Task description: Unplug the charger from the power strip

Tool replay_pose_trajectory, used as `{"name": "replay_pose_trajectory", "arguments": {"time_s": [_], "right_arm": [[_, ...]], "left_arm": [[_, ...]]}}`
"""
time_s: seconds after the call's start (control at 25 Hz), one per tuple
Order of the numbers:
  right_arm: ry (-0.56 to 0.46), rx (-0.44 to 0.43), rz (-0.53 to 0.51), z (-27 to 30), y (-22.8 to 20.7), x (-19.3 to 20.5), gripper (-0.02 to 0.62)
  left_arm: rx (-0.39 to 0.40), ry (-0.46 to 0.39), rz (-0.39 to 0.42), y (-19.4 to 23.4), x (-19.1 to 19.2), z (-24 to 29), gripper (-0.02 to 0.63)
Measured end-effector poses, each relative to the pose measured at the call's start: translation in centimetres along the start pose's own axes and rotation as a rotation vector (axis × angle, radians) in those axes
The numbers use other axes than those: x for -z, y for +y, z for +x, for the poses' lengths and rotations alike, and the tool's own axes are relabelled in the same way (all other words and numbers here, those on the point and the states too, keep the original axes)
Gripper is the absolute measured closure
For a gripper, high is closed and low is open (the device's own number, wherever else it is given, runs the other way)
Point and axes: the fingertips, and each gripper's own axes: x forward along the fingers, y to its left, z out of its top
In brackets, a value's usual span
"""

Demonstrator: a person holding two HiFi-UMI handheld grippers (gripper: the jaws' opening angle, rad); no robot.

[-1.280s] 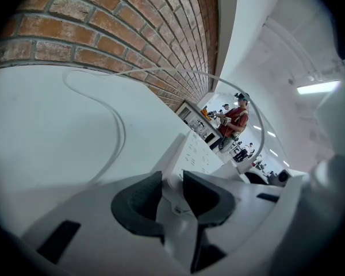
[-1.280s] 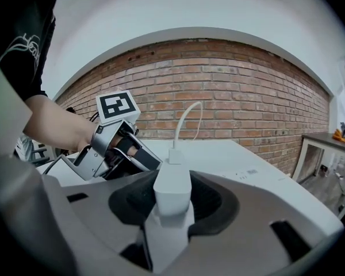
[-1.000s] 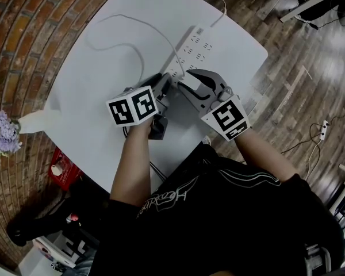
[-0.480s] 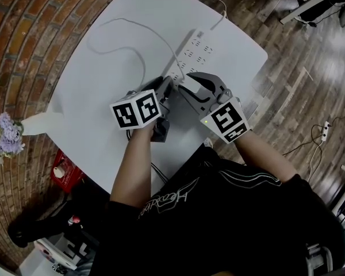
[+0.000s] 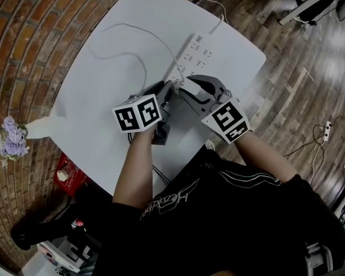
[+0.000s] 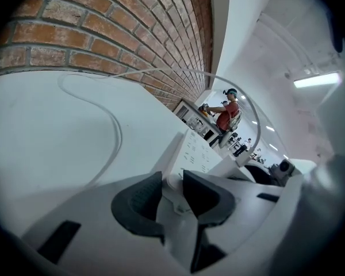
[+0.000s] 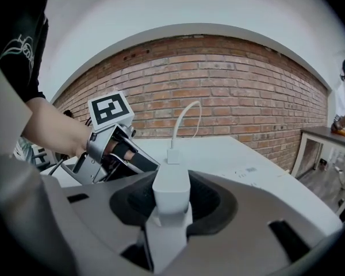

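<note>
Brick wall (image 7: 218, 85) backs a white tabletop (image 5: 103, 102), where a white power strip (image 5: 198, 50) lies running away from the person. At its near end, the right hand-held gripper (image 7: 172, 199) is clenched on the white charger (image 7: 171, 183), which stands upright between the dark pads; whether its prongs are out of the strip cannot be told. Its cable (image 6: 118, 134) loops across the tabletop. Just beside it, the left hand-held gripper (image 6: 172, 191) grasps the strip's near end
</note>
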Motion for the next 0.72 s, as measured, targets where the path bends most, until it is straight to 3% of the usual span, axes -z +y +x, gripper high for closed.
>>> {"name": "replay_pose_trajectory", "arguments": {"time_s": [0.28, 0.52, 0.72], "right_arm": [[0.026, 0.023, -0.113, 0.08, 0.62, -0.2, 0.479], [0.005, -0.009, 0.021, -0.07, 0.05, 0.01, 0.479], [0.022, 0.012, -0.053, 0.04, 0.47, -0.1, 0.479]], "left_arm": [[-0.006, 0.0, 0.006, -0.02, 0.09, 0.02, 0.491], [-0.007, 0.004, 0.003, -0.08, -0.02, -0.05, 0.491], [-0.023, -0.001, 0.015, 0.02, 0.06, -0.16, 0.489]]}}
